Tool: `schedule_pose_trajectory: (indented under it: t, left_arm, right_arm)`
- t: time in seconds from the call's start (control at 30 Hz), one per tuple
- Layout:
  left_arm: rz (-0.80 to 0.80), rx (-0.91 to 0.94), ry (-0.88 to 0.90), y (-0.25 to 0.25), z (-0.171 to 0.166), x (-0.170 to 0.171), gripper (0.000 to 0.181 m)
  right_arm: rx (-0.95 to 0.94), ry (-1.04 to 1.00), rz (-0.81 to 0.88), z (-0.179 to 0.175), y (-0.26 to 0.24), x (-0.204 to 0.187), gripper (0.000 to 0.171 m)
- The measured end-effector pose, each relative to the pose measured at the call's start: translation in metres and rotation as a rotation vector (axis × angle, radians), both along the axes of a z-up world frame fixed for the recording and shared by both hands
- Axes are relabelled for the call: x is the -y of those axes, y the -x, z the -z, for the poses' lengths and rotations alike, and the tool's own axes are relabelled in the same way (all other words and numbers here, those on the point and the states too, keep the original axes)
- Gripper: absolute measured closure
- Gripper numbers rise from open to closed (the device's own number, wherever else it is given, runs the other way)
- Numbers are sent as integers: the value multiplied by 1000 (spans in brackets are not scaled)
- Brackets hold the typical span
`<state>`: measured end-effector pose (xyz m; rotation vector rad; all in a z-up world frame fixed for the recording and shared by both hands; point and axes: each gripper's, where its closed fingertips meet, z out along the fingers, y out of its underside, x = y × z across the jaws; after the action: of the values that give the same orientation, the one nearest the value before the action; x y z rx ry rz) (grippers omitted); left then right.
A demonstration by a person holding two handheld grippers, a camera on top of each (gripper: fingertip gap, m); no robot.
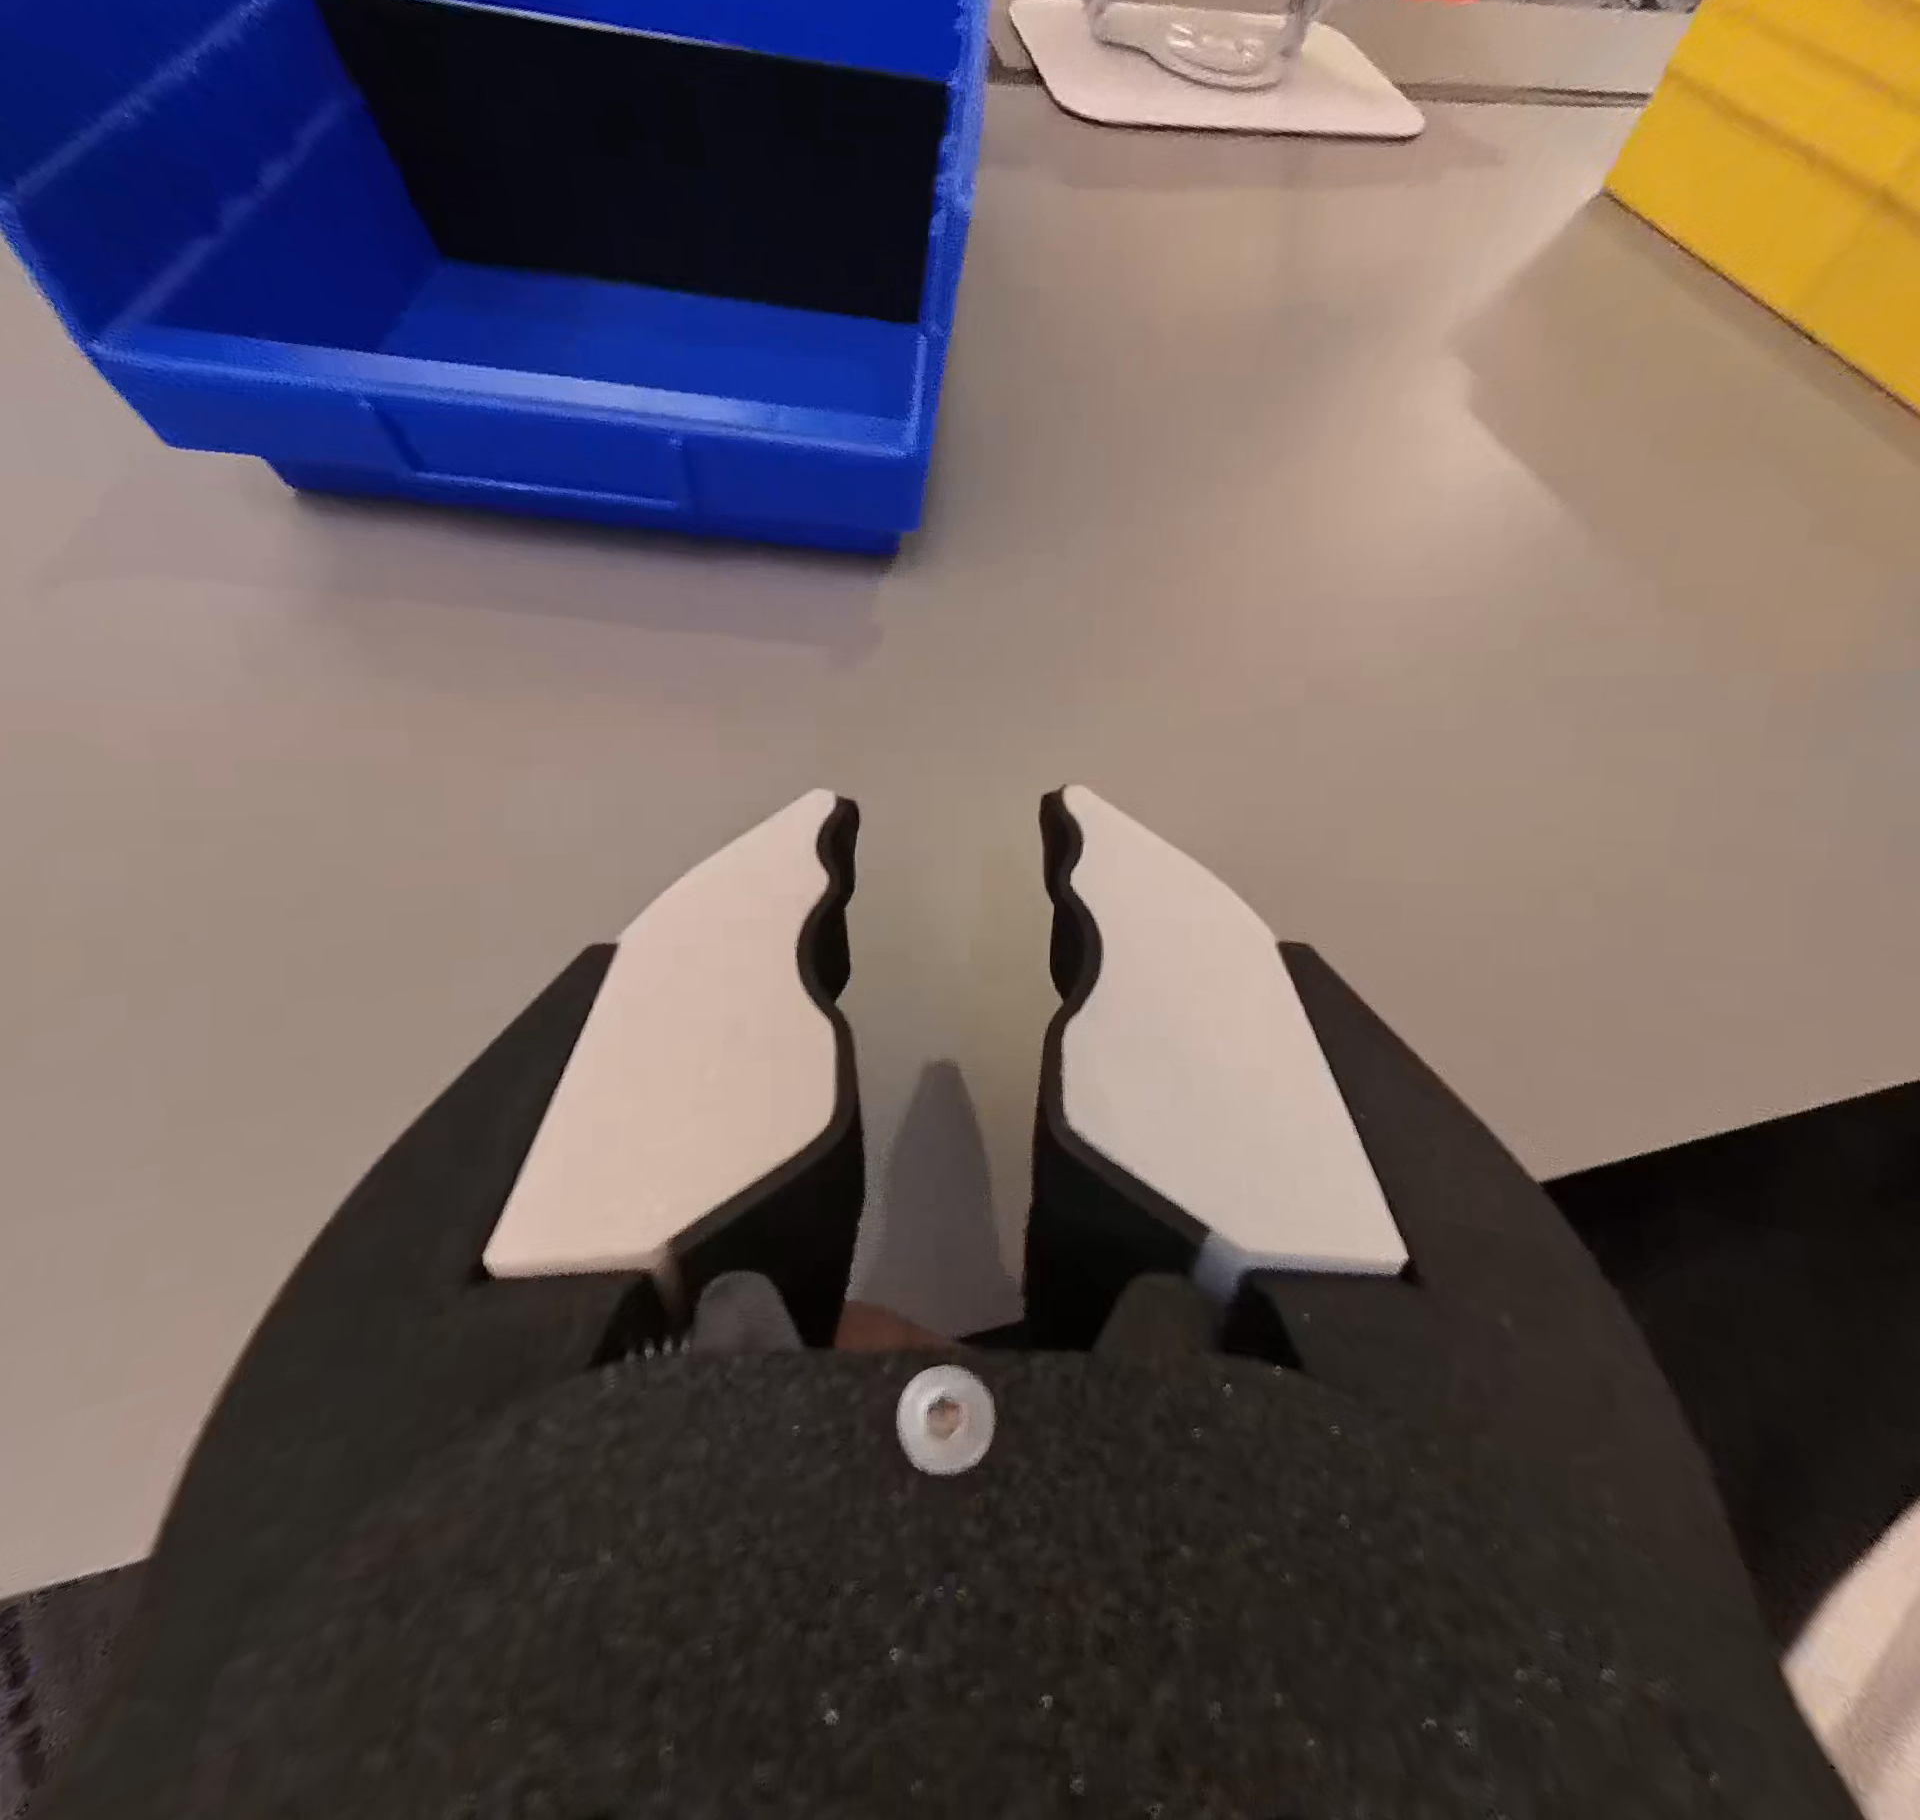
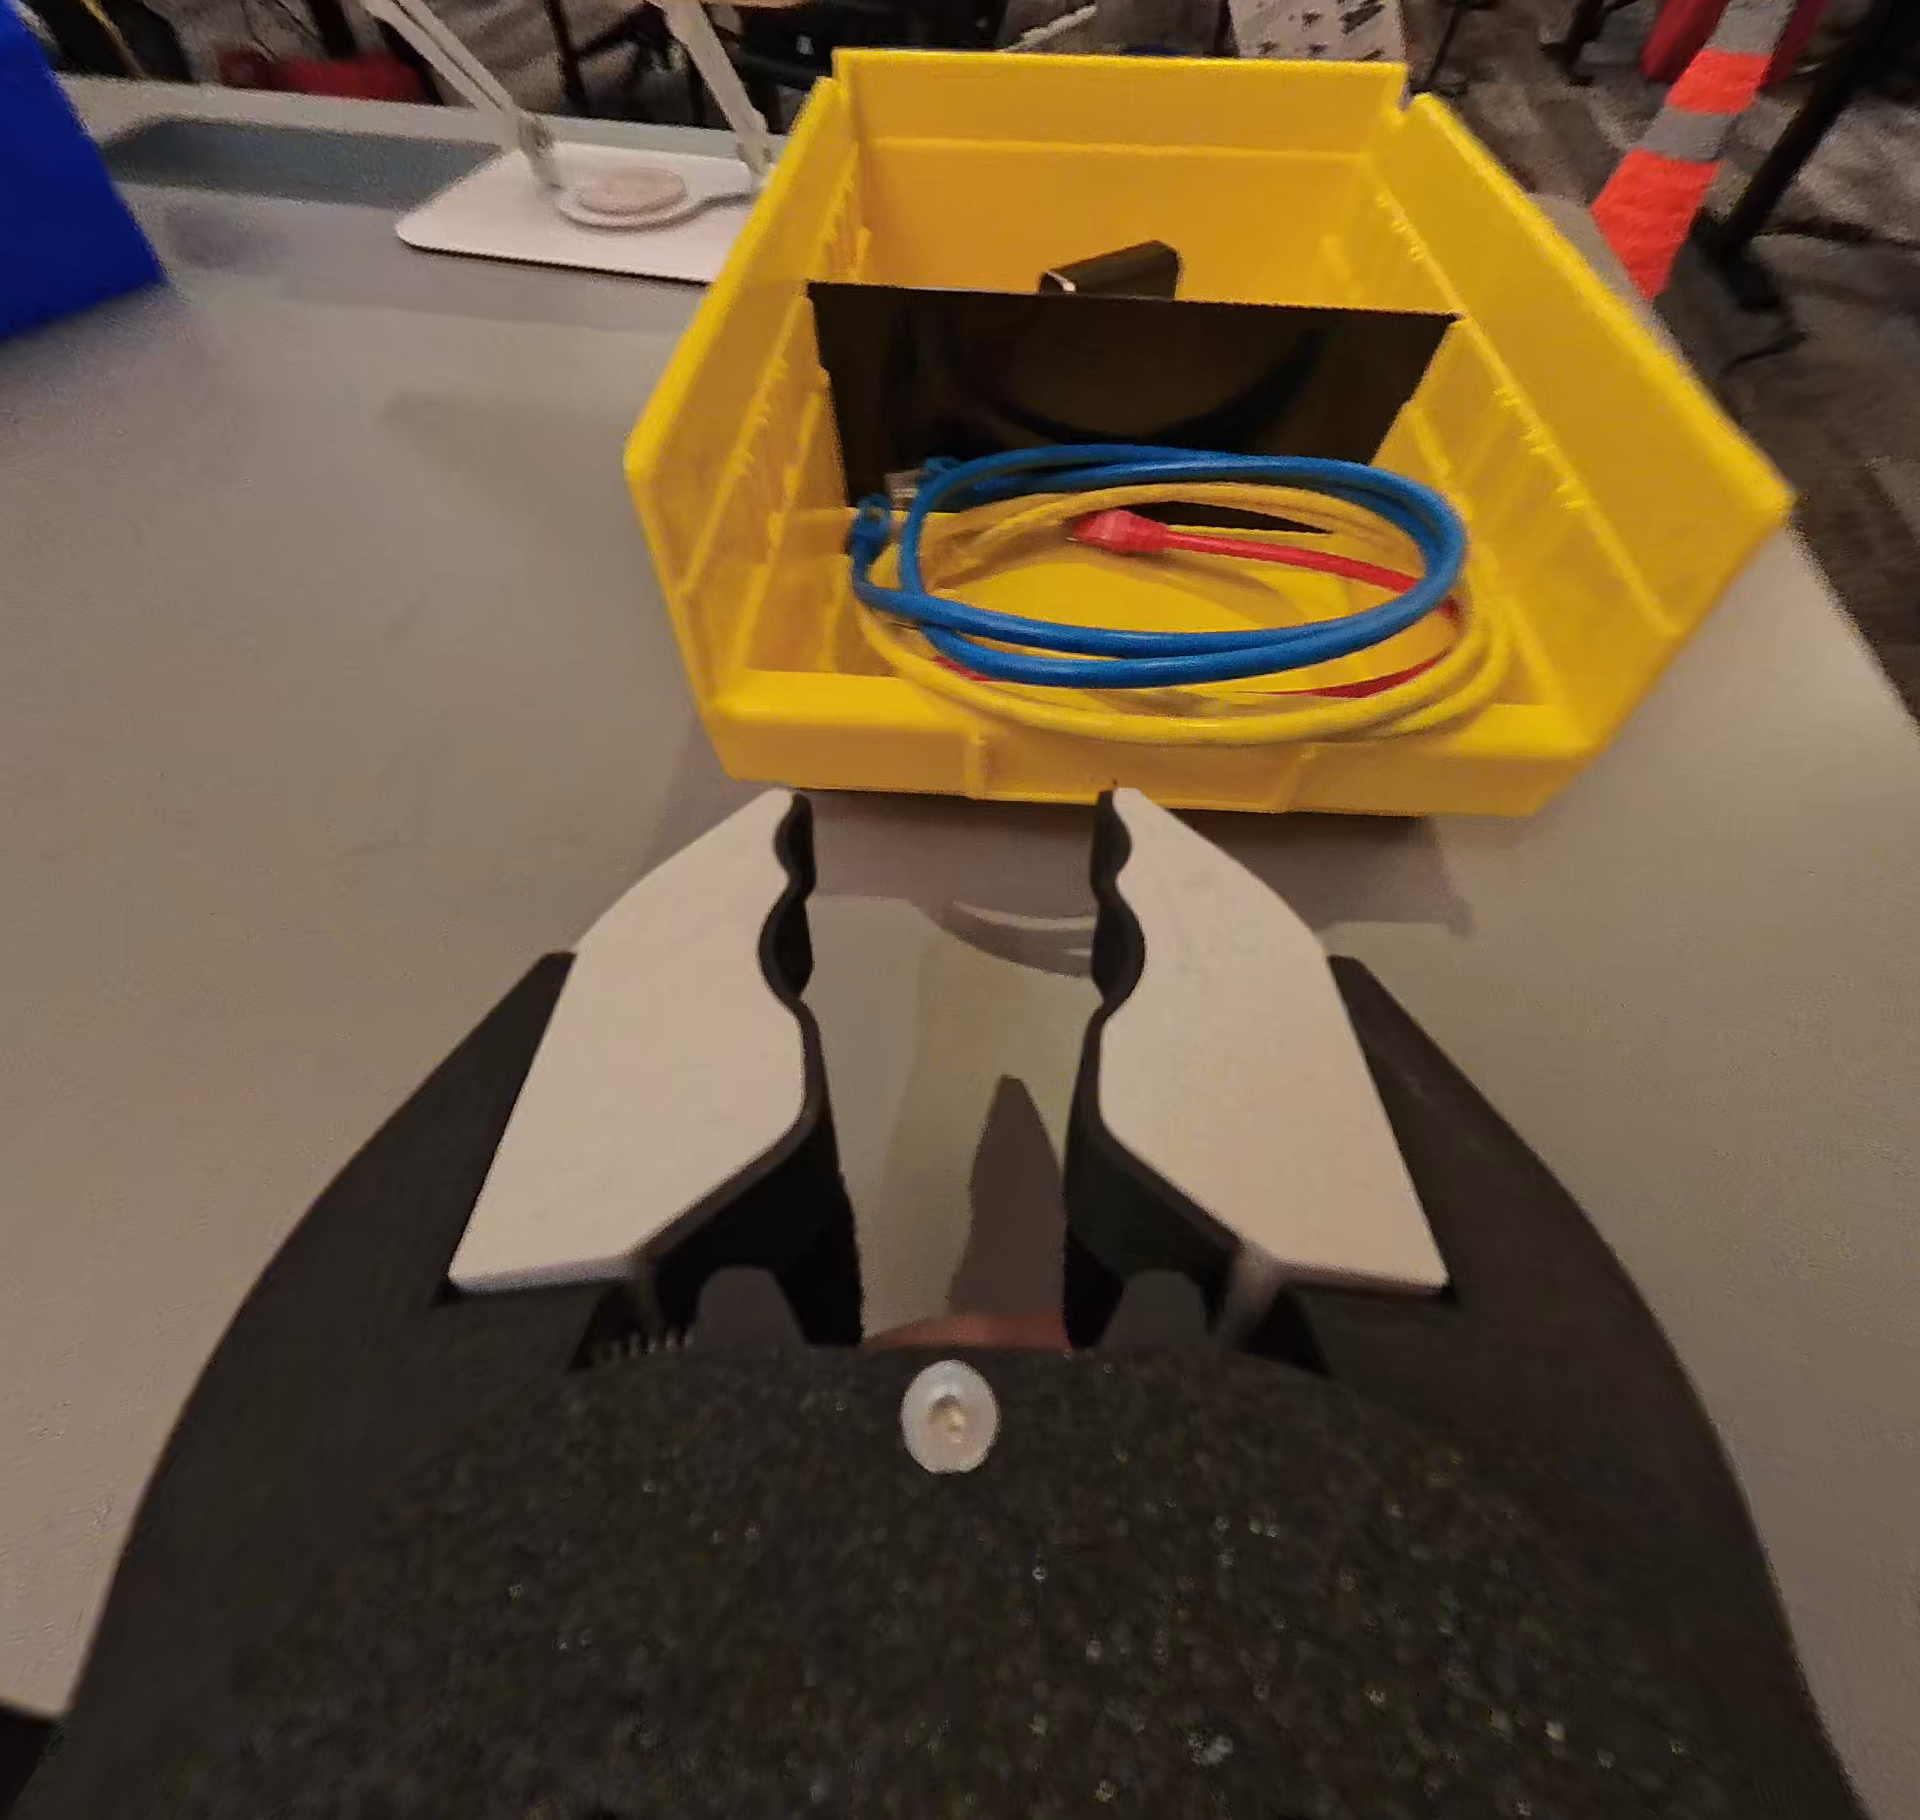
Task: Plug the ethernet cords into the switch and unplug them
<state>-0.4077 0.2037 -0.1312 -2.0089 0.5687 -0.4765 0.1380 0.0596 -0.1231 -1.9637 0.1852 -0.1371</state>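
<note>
We hold both grippers low over the grey bench (image 2: 312,835), seemingly poised to start, since the blue cord (image 2: 1174,638), yellow cord (image 2: 1195,721) and red cord (image 2: 1247,546) lie coiled together in the front compartment of the yellow bin (image 2: 1143,768), none plugged in. A dark object (image 2: 1117,269) behind the bin's black divider (image 2: 1122,373) may be the switch, though we cannot tell. The right gripper (image 2: 951,814), just before that bin, and the left gripper (image 1: 949,804), facing an empty blue bin (image 1: 540,440), each have fingers spread apart, holding and touching nothing.
</note>
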Motion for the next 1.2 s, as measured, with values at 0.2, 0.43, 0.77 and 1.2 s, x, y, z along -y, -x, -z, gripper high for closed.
schedule_pose_trajectory:
  t: [0.2,0.43,0.77,1.2]
  left_arm:
    - [46,-13,-40,0,-4,1,149]
    - [117,-119,-27,17,9,0,154]
    - [44,-126,3,22,15,-26,150]
    - [57,-74,-12,5,7,-34,148]
  right_arm:
    - [-68,14,22,5,-8,3,127]
    - [-78,16,-1,6,1,0,130]
    - [-54,28,30,9,-3,17,131]
    - [-14,51,82,14,-7,34,127]
